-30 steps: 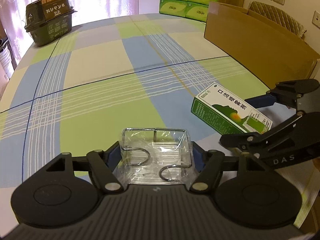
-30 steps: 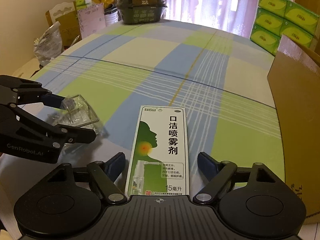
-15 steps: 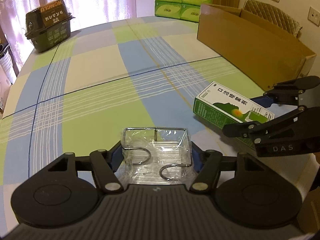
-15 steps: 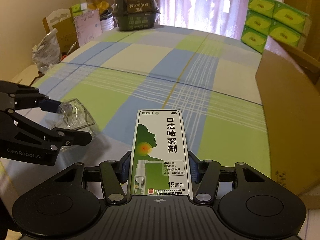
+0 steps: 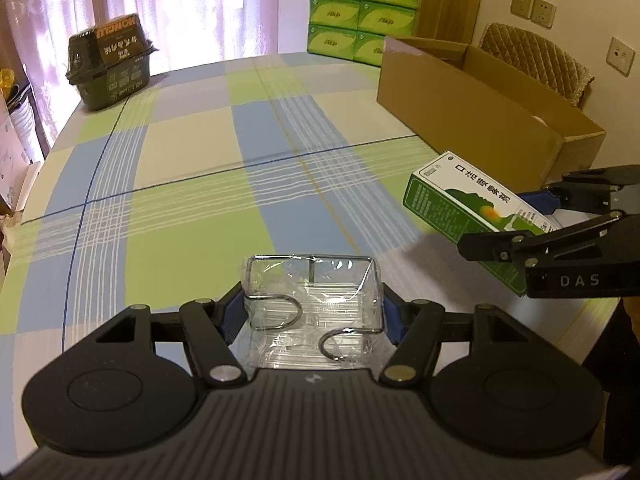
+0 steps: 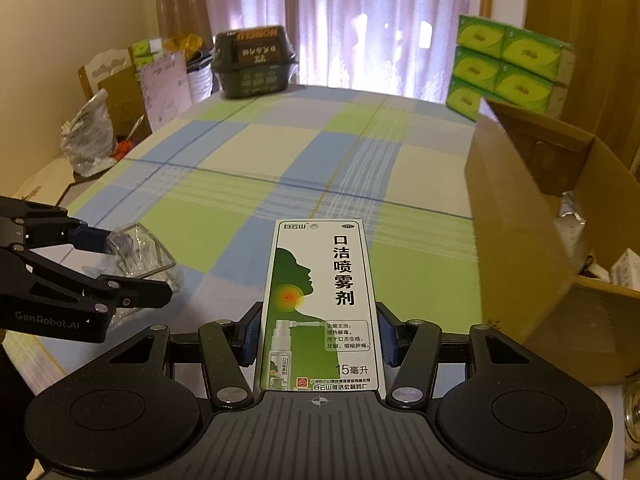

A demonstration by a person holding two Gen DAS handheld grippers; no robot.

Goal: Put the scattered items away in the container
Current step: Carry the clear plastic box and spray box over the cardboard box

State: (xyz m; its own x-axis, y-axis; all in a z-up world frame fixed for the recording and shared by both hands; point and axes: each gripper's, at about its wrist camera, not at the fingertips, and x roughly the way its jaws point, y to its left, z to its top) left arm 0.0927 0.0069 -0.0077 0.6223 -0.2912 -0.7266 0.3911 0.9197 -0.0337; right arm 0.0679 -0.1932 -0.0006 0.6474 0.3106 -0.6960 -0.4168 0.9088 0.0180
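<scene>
1. We see the table (image 5: 192,184) under a checked cloth of green, blue and cream; it fills most of both views.
2. The open cardboard box (image 5: 472,120), the container, stands on the table's right side. In the right wrist view its inside (image 6: 600,248) shows a few items, too cut off for us to name.
3. A stack of green tissue packs (image 5: 360,20) stands beyond the table's far edge, near the box's far end.
4. A dark lidded tub (image 5: 110,68) sits at the far left corner, well apart from everything else on the table.
5. Our right gripper (image 6: 318,340) has its two blue pads pressed against the long sides of the green-and-white spray box (image 6: 320,304). From the left wrist view that box (image 5: 464,208) is raised clear of the cloth and tilted, just beside the near end of the cardboard box.
6. Our left gripper (image 5: 314,316) is closed onto the clear plastic pack of wire hooks (image 5: 312,300), pads touching both its sides. In the right wrist view the pack (image 6: 136,252) is held off the cloth near the table's front edge.
</scene>
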